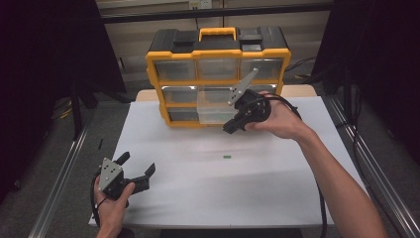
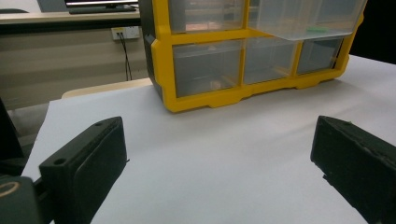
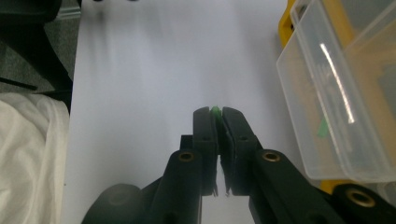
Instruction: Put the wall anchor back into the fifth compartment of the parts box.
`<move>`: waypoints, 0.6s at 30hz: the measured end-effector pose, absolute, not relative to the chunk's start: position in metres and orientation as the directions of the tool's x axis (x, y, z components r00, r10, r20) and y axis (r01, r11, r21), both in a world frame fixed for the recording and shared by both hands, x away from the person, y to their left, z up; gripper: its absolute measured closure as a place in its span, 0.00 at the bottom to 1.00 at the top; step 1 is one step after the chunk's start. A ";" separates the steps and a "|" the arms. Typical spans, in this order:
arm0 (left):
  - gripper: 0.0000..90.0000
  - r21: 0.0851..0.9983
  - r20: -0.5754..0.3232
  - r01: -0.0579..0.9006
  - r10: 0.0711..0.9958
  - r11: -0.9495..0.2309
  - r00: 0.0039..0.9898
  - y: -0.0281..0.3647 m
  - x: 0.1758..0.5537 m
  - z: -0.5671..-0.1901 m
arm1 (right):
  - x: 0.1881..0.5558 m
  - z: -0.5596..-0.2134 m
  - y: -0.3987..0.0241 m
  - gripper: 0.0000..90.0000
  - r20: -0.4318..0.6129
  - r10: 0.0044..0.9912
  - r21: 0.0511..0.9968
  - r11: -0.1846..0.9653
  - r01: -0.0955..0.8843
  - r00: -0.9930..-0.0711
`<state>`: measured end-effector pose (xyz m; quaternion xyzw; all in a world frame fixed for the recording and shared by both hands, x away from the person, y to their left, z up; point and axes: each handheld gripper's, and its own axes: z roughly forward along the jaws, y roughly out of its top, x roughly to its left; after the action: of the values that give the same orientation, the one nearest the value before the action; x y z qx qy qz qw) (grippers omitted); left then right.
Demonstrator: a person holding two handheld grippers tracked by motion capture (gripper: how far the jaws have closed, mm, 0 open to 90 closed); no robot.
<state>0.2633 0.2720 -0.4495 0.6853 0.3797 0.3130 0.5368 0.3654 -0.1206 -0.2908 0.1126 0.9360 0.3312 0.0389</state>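
High view: a yellow and black organizer (image 1: 218,74) with clear drawers stands at the far middle of the white tabletop (image 1: 208,198). One clear drawer (image 1: 215,105) from its middle row is pulled out toward the near side. The right tool (image 1: 229,128), held in the right hand (image 1: 280,119), hangs just beside the drawer's near right corner, its jaws pointing down and to the left. A small green piece (image 1: 227,157) lies on the tabletop, near of the organizer and well apart from both tools. The left tool (image 1: 136,171) sits at the near left in the left hand (image 1: 113,206), its jaws spread wide with nothing between them.

Left gripper view: the left tool (image 2: 219,158) is released, its two black jaws far apart over bare tabletop (image 2: 219,140). The organizer (image 2: 247,56) stands at the far side, and the pulled-out drawer (image 2: 303,18) juts from it at upper right with something green (image 2: 320,31) inside.

Right gripper view: the right tool (image 3: 219,114) is clenched, jaws pressed together on a small green bit (image 3: 215,111) that peeks out at their tips. The open drawer (image 3: 336,107) lies just to the right, with a green piece (image 3: 322,128) seen through its clear wall. The white tabletop (image 3: 140,84) is below. White cloth (image 3: 28,158) shows at the left edge.
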 end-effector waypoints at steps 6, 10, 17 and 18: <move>0.04 0.977 0.007 0.181 0.858 -0.116 0.513 0.270 0.264 -0.450 | 0.366 -0.274 -0.121 0.95 -0.026 0.237 0.639 0.751 0.166 -0.971; 0.04 0.972 0.025 0.189 0.866 -0.137 0.500 0.271 0.263 -0.449 | 0.367 -0.257 -0.122 0.95 -0.039 0.239 0.658 0.737 0.155 -0.970; 0.04 0.975 0.017 0.183 0.858 -0.128 0.513 0.271 0.264 -0.450 | 0.378 -0.234 -0.118 0.95 -0.058 0.259 0.655 0.738 0.159 -0.964; 0.04 0.975 0.021 0.181 0.860 -0.131 0.510 0.272 0.263 -0.450 | 0.381 -0.232 -0.117 0.95 -0.060 0.264 0.653 0.740 0.162 -0.963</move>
<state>0.2634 0.2717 -0.4497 0.6826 0.3812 0.3156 0.5378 0.3809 -0.1170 -0.2318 0.1145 0.9296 0.3422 0.0745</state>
